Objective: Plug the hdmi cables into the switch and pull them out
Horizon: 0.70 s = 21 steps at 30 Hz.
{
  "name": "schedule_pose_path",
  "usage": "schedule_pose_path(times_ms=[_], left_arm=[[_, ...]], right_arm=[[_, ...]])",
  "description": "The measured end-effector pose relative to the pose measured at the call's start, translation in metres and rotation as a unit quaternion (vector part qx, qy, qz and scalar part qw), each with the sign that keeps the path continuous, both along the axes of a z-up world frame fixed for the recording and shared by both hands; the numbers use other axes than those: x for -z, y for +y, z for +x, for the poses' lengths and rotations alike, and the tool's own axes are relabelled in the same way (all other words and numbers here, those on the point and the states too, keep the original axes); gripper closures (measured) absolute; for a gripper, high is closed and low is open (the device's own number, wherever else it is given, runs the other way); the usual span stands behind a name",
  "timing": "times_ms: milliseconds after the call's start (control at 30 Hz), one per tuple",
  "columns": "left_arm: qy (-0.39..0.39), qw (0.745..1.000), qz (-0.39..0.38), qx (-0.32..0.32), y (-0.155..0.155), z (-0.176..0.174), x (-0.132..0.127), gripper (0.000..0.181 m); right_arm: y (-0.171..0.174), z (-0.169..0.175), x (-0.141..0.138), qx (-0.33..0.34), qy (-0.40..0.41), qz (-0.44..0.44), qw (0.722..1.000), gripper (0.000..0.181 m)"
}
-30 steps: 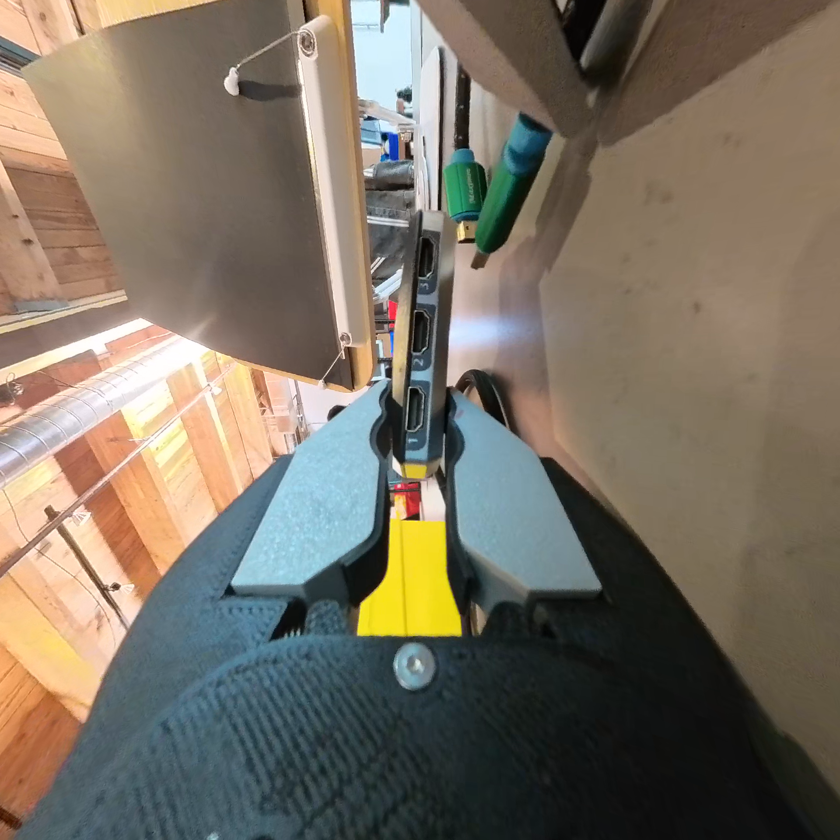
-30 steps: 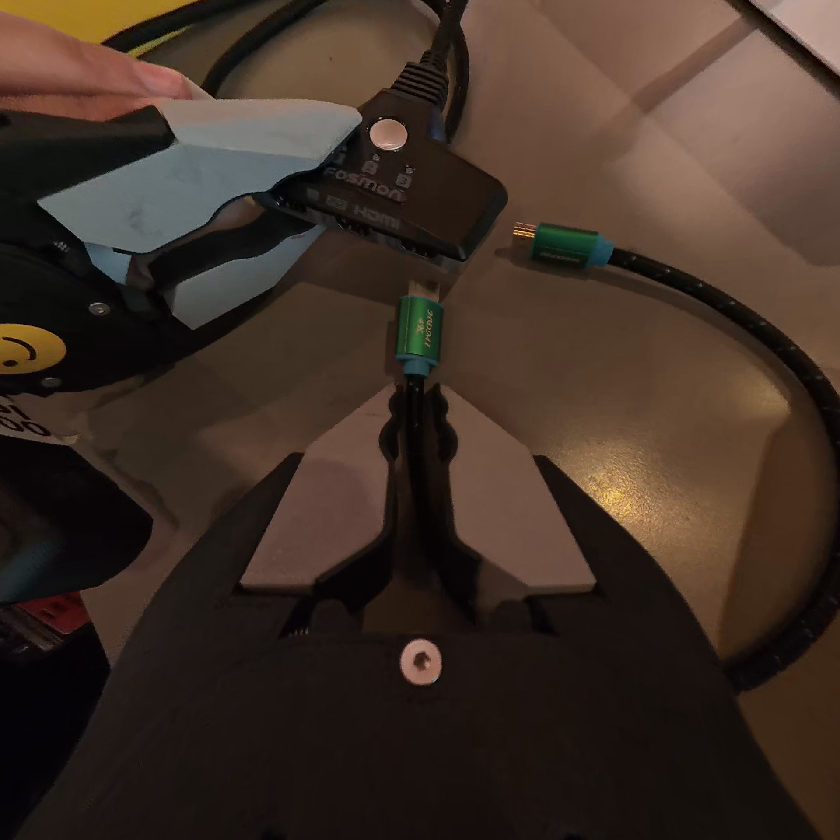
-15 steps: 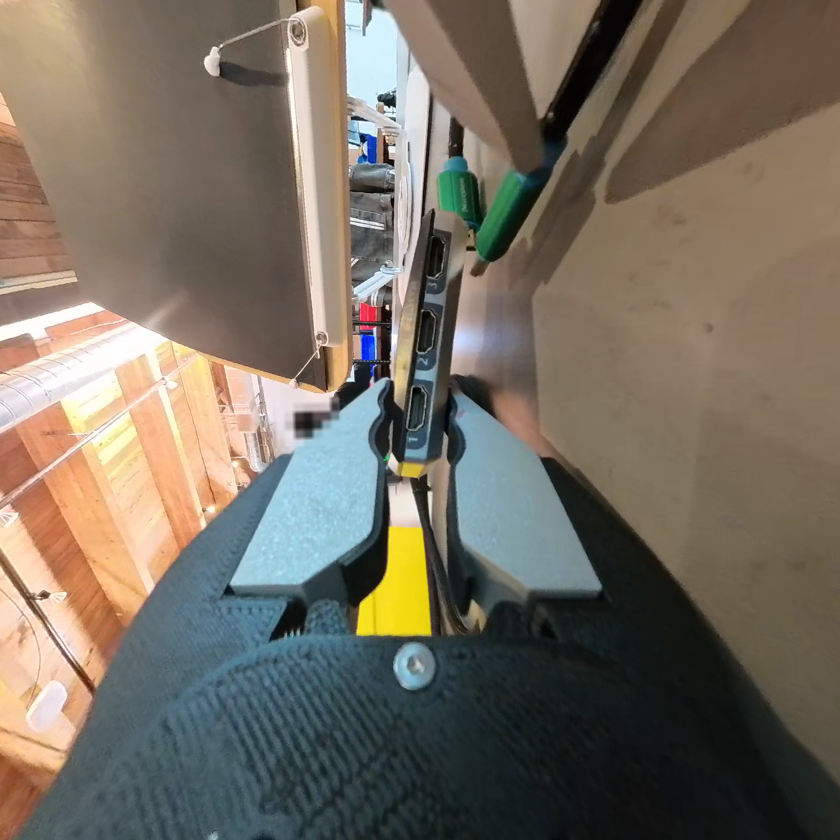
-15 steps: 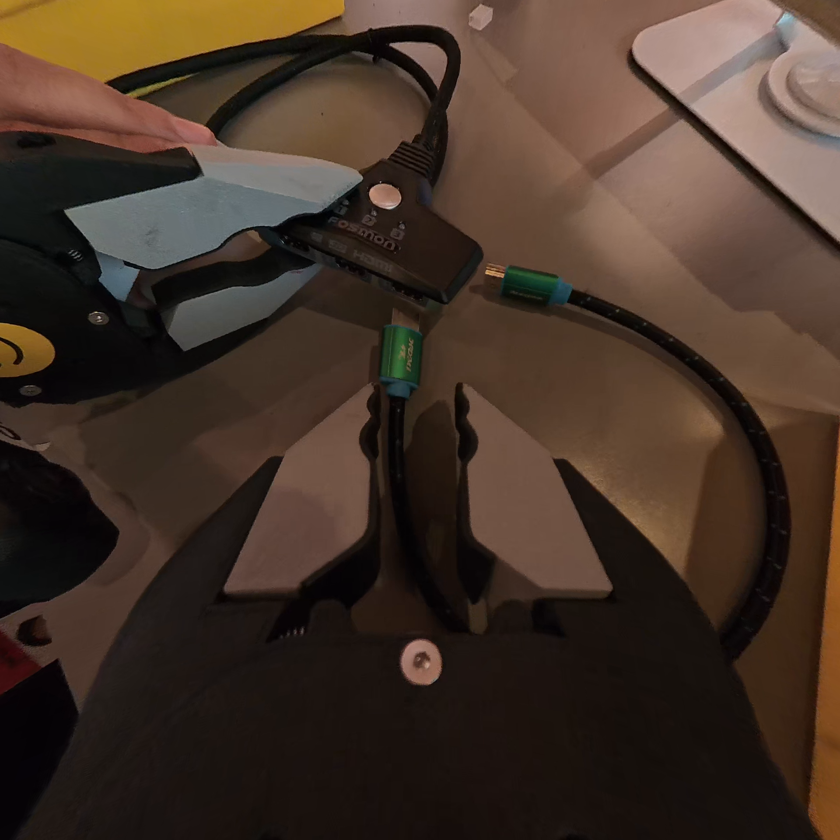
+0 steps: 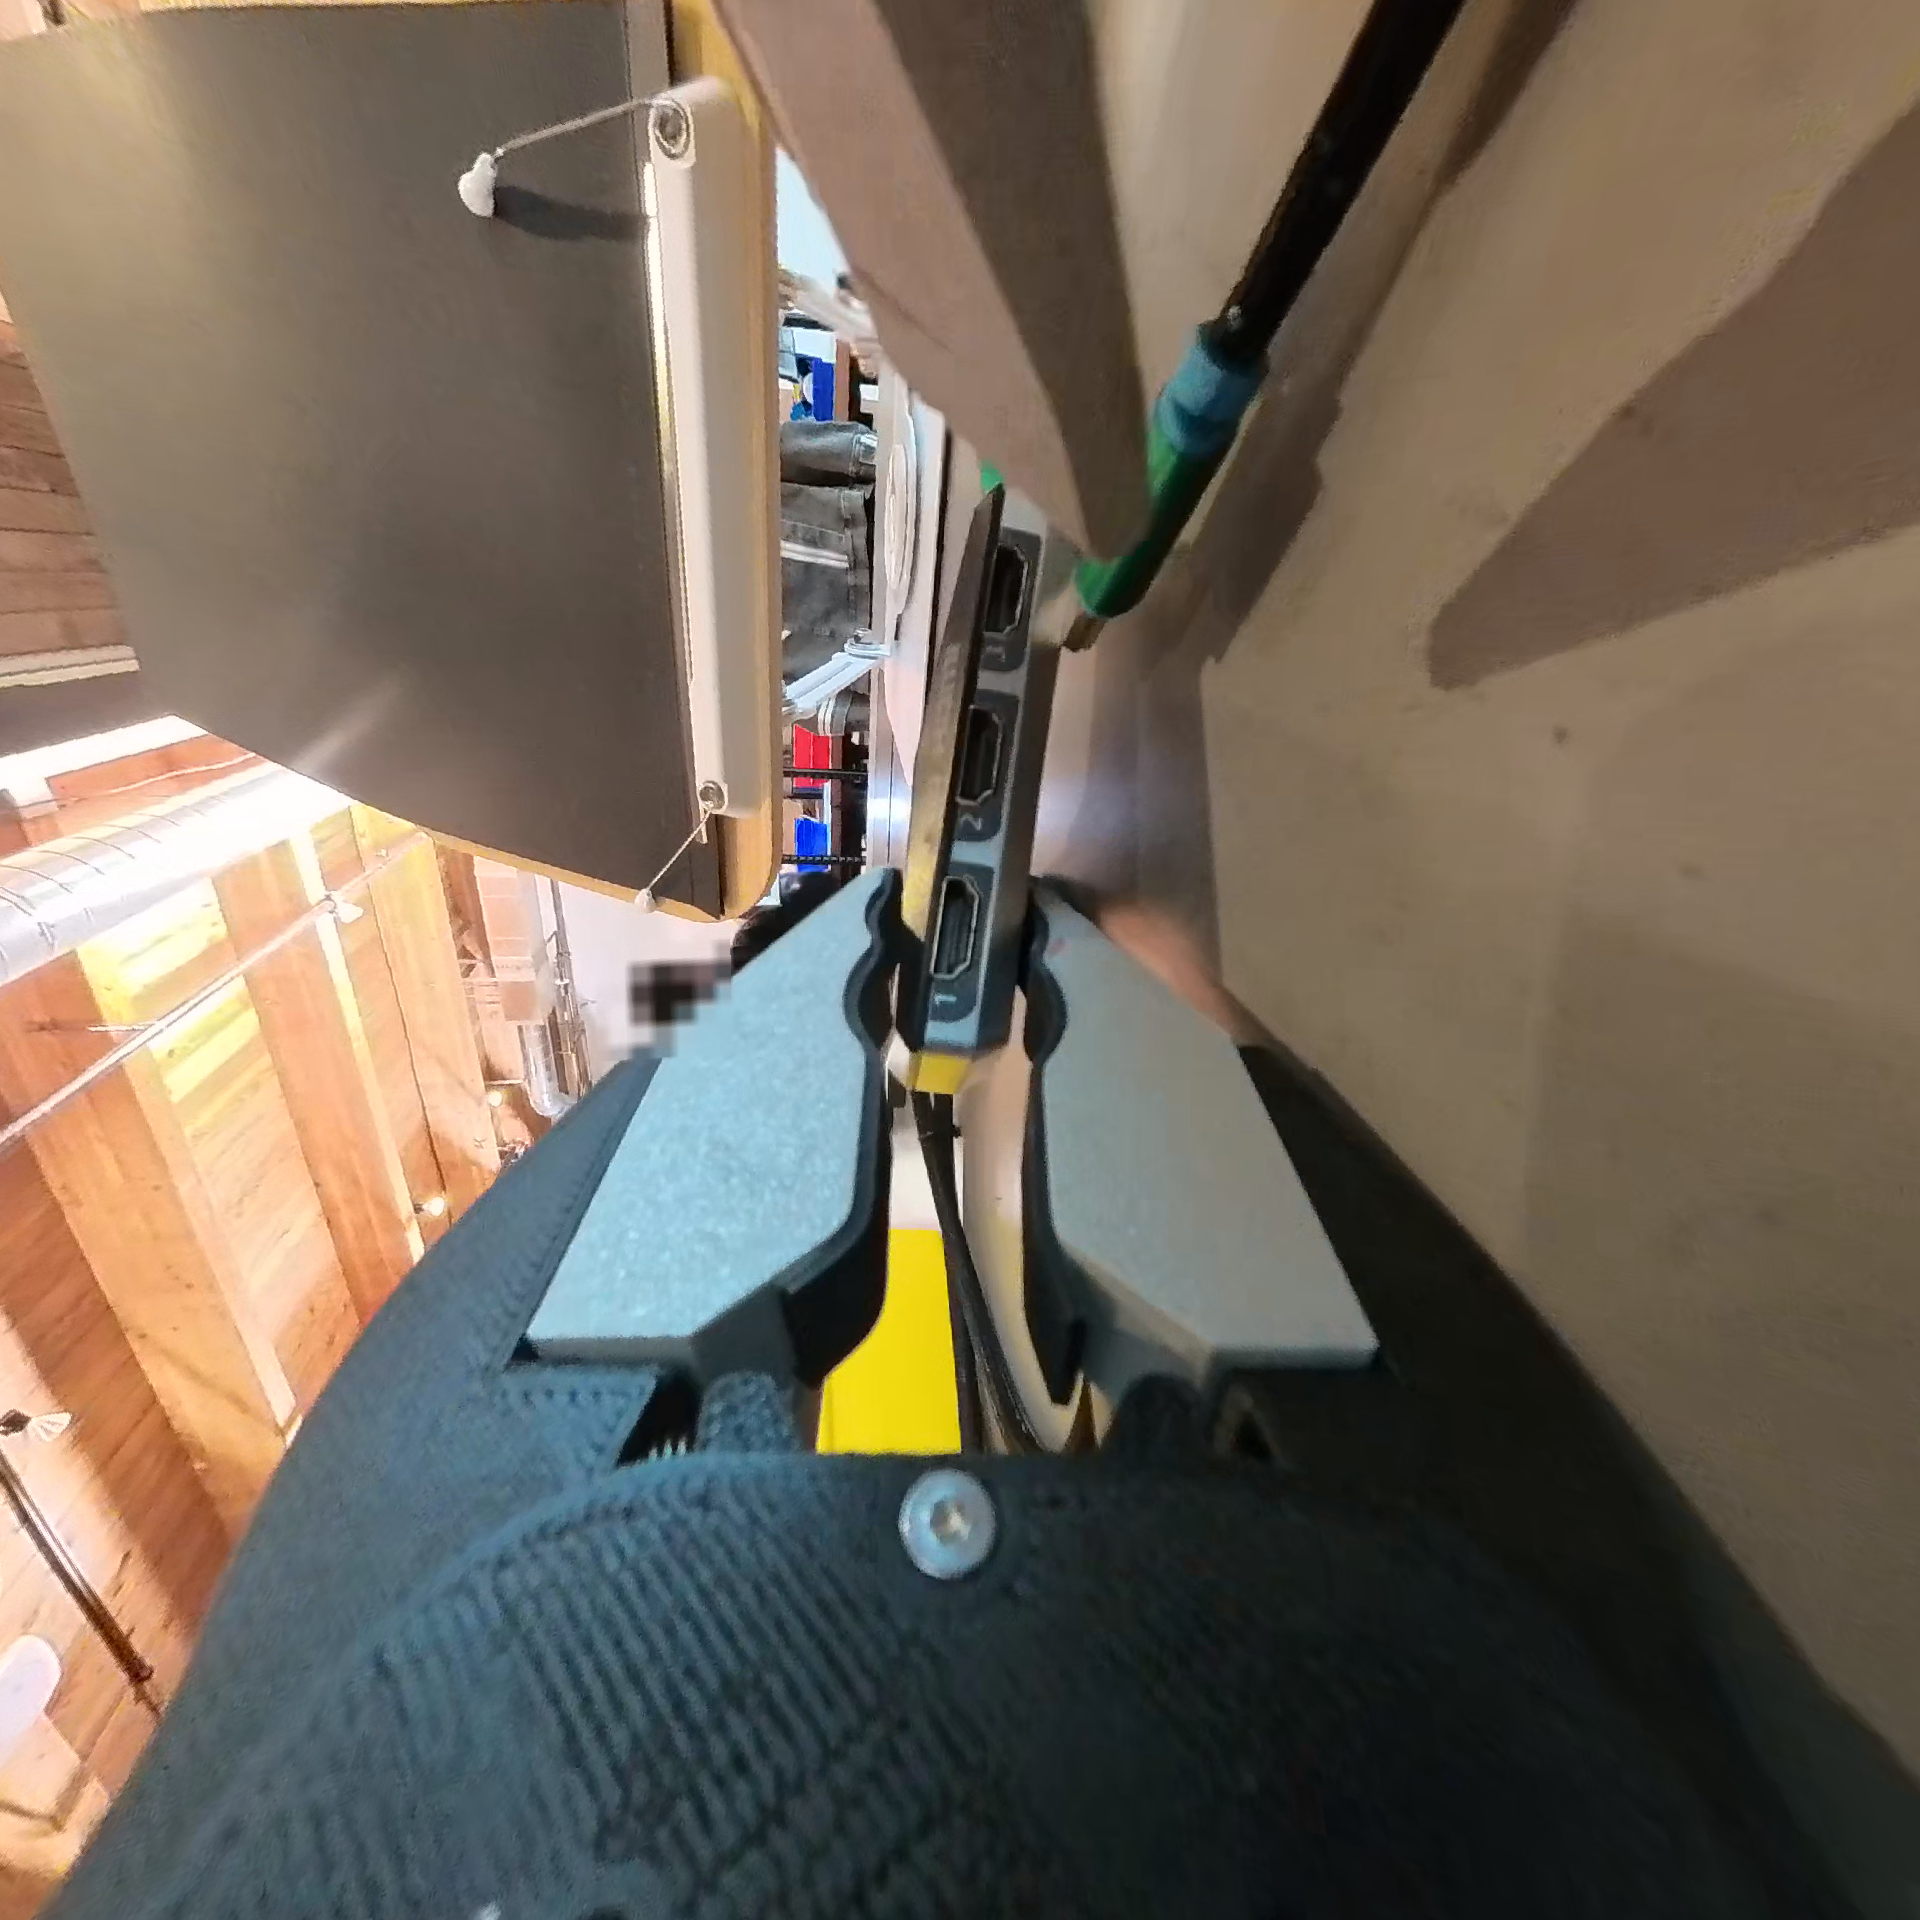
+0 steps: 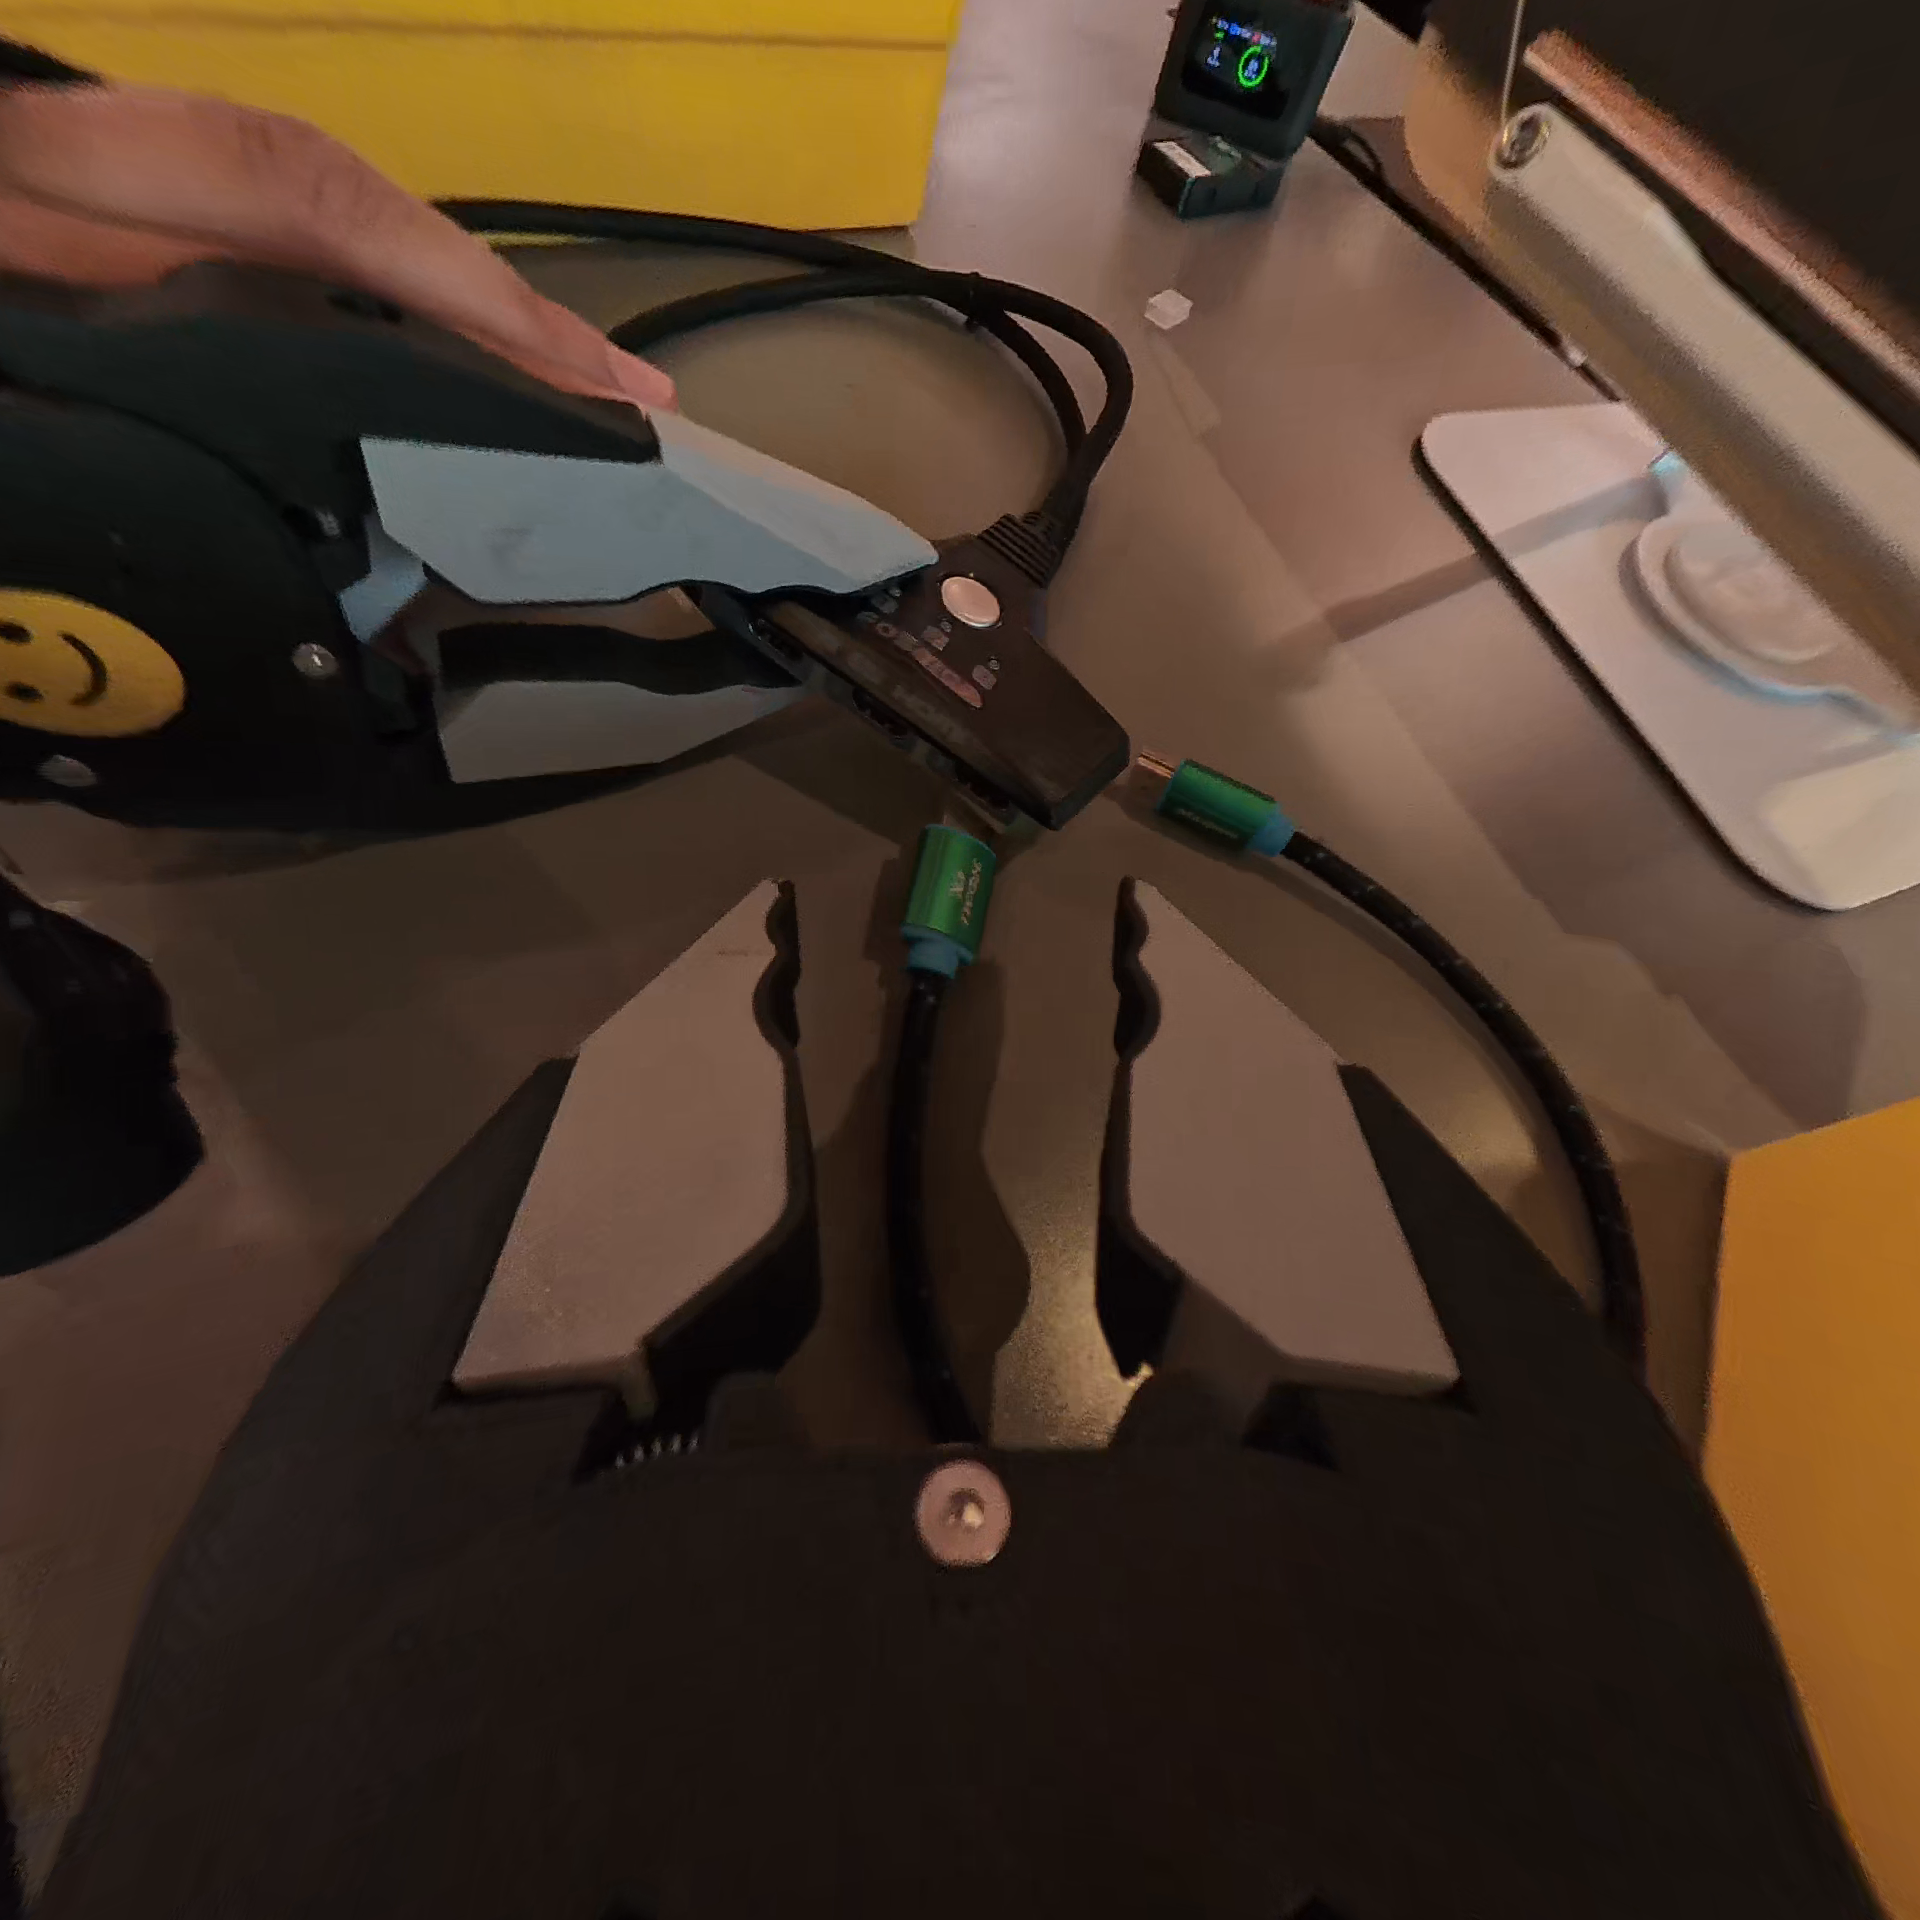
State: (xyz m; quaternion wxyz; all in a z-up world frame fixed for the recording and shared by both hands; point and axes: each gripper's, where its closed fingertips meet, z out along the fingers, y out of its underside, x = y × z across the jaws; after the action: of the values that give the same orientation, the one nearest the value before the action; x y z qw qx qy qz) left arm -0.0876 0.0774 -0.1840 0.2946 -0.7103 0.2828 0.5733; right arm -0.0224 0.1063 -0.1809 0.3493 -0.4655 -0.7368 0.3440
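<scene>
- While the left gripper (image 5: pixel 961 961) clamps one end of the switch (image 6: pixel 966 686), the small black box juts out level above the table (image 6: pixel 1299 582), tilted a little toward its free corner.
- Its flat top carries a round silver button (image 6: pixel 968 603), and three ports line the side face; the left wrist view shows all three ports (image 5: pixel 977 764) unoccupied.
- A hand (image 6: pixel 312 229) lies over the top of the left gripper's dark body, fingers reaching toward the pale blue-grey pads.
- Lying between the spread jaws of the right gripper (image 6: pixel 951 935), untouched by either grey pad, is the first HDMI cable (image 6: pixel 920 1164), its green metal plug (image 6: pixel 948 894) just below the switch's port side with the tip pointing at it.
- Just off the switch's far corner rests a second green plug (image 6: pixel 1216 805), its braided black lead (image 6: pixel 1538 1101) curving away on the right gripper's right side.
- From the switch's rear a thick black cord (image 6: pixel 1081 416) loops across the table toward a yellow box (image 6: pixel 623 104).
- Farther right stands a white monitor base (image 6: pixel 1621 665), with bare tabletop between it and the plugs; another yellow block (image 6: pixel 1829 1455) closes in at the near right edge.
</scene>
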Motion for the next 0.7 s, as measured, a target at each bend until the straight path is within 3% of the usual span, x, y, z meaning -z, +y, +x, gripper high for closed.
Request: schedule_pose_path(times_ms=[133,400,533,700], left_arm=[[0.004,1.000,-0.003,0.010,0.000,0.004,0.000,0.162],[-0.031,0.999,0.020,0.036,-0.008,0.018,-0.007,0.162],[-0.116,0.993,0.020,0.031,-0.012,0.017,0.001,0.161],[-0.183,0.982,0.029,0.038,-0.012,0.019,0.000,0.159]], right_arm=[[-0.001,-0.004,0.002,-0.002,0.020,0.096,0.995,0.115],[-0.031,-0.022,-0.018,-0.054,0.086,0.244,0.964,0.122],[-0.026,-0.041,-0.005,-0.090,0.058,0.341,0.934,0.128],[-0.021,-0.057,0.012,-0.133,0.038,0.340,0.930,0.130]])
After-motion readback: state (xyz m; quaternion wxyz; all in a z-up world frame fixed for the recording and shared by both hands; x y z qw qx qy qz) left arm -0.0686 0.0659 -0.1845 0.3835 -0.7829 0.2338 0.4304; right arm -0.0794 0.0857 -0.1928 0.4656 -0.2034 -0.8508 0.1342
